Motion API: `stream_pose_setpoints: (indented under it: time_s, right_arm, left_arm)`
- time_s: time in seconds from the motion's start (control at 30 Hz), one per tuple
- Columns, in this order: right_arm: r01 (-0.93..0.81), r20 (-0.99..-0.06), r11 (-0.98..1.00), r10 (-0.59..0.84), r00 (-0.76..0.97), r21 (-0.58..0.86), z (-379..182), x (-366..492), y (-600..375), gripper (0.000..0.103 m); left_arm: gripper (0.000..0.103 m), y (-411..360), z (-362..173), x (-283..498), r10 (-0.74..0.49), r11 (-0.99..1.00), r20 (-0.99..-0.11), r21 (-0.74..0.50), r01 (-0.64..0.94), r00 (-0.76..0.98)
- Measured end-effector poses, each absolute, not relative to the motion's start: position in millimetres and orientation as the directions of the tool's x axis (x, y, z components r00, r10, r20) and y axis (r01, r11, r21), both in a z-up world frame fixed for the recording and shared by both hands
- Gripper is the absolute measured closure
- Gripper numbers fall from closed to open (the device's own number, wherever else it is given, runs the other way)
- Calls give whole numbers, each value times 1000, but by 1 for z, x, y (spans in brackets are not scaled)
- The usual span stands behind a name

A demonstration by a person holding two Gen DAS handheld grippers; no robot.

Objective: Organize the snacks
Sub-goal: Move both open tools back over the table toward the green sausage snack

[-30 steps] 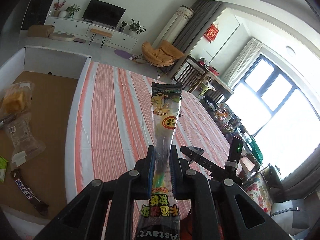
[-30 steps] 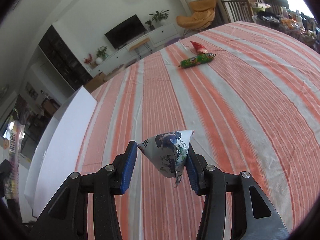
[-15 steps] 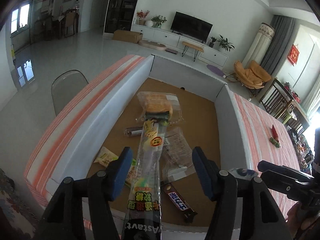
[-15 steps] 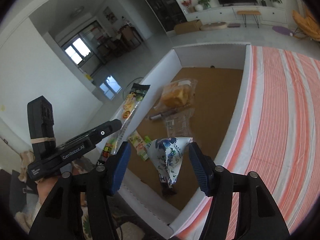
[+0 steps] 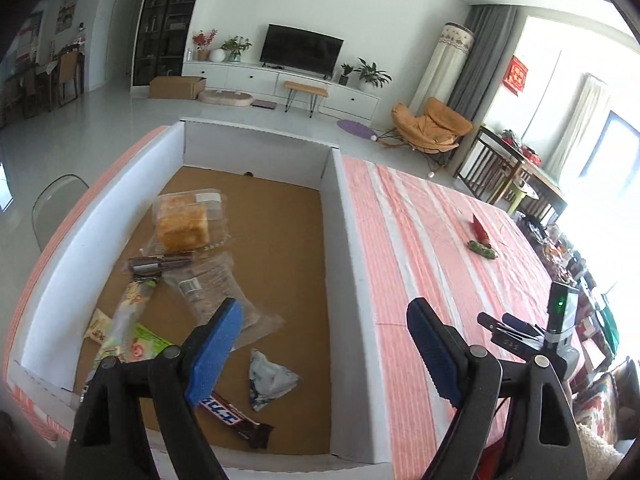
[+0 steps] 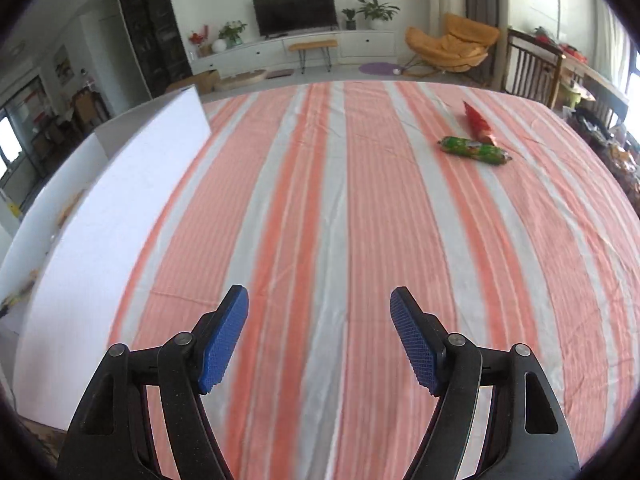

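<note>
Comparing with half a second ago, we record the following.
Box (image 5: 352, 264): white-walled with a brown floor, on the striped tablecloth (image 6: 360, 216); it now contains both snacks the grippers carried earlier.
Long snack stick (image 5: 130, 308): previously between the left fingers, now lying on the box floor by the left wall, over a green packet (image 5: 150, 346).
Triangular pouch (image 5: 270, 380): previously between the right fingers, now on the box floor near the front, just beside the chocolate bar (image 5: 236, 420).
Left gripper (image 5: 320, 344): jaws spread wide, holding nothing, touching nothing; positioned above the box's right wall.
Right gripper (image 6: 318, 336): jaws spread wide, empty; it has turned from the box and now faces the open tablecloth, box wall at its left.
Remaining snacks: green sausage roll (image 6: 474, 151) and red packet (image 6: 478, 122), touching each other, far out on the cloth, well apart from the box.
Other box contents: wrapped bread (image 5: 184, 222), clear bag (image 5: 216, 292).
</note>
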State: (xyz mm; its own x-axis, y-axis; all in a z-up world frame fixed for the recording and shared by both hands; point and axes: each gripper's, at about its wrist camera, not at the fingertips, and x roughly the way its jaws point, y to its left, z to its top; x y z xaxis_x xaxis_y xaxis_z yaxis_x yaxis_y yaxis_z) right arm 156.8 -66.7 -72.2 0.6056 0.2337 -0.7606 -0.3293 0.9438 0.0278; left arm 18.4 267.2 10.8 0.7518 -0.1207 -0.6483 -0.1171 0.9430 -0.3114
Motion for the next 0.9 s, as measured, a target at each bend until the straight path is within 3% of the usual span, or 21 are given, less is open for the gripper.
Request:
stream_pose_setpoints:
  time_s: [0.13, 0.23, 0.3, 0.53, 0.73, 0.9]
  right_arm:
    - [-150, -740, 989, 96, 666, -7, -96, 159, -137, 27]
    - [-29, -715, 988, 128, 687, 149, -88, 162, -172, 27]
    - [37, -701, 988, 78, 709, 148, -82, 159, -183, 26]
    - [113, -727, 974, 66, 683, 195, -88, 165, -199, 26]
    - [110, -739, 980, 50, 671, 166, -95, 173, -194, 25]
    - [100, -745, 986, 37, 666, 137, -97, 174, -190, 22]
  left_arm:
    - [6, 186, 17, 40, -286, 941, -649, -330, 78, 705]
    - [6, 127, 4, 62, -379, 920, -675, -348, 180, 633]
    - [6, 97, -8, 80, -400, 915, -679, -336, 224, 615]
    - [6, 47, -82, 163, -178, 983, -779, -114, 144, 601]
    - [6, 53, -128, 199, -93, 995, -822, -62, 76, 561]
    - [4, 53, -134, 196, -60, 997, -802, -16, 78, 595]
